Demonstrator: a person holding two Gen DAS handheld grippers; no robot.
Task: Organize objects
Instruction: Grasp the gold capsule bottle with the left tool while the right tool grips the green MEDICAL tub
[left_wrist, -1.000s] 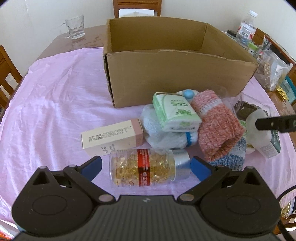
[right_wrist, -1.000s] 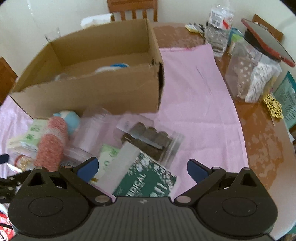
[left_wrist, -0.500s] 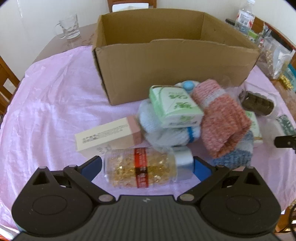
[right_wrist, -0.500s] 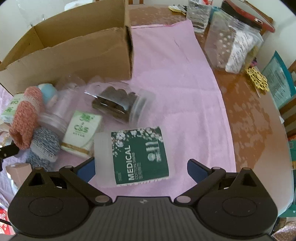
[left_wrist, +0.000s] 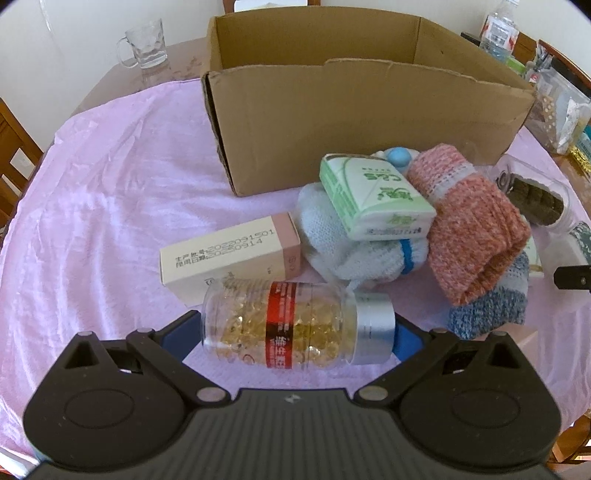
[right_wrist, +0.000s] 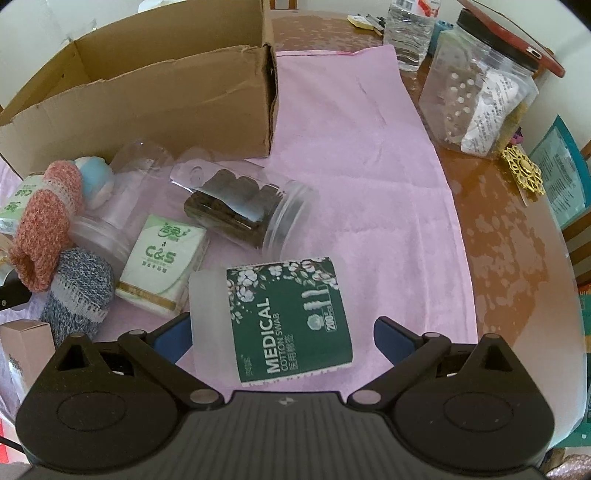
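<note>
We found the left gripper (left_wrist: 295, 334) low over the table (right_wrist: 517, 236), its jaws spread wide on either side of a capsule bottle (left_wrist: 295, 326) that lay on its side, silver cap to the right. The blue pads sat close to the bottle's base and cap; whether they touched it we could not tell, and we judged no firm grasp was yet made. The lengthwise straddle appeared chosen so the jaws would close on the flat ends and not on the round wall, which could roll.

The right gripper (right_wrist: 282, 334) was likewise wide open, framing a cotton swab tub (right_wrist: 280, 317) that lay on its side with its white lid to the left. The left pad was just beside the lid; the right pad stood clear of the tub.

Both items rested on the pink cloth (left_wrist: 110, 184), near of the open cardboard box (left_wrist: 351, 110), which we took to be the destination. The remaining clutter lay between them and the box: a pink-ended carton (left_wrist: 229, 254), a tissue pack (left_wrist: 373, 195) lying on rolled knitwear (left_wrist: 472, 225), and a clear jar of dark pieces (right_wrist: 240, 214). We judged the sorting to be at an early stage.
</note>
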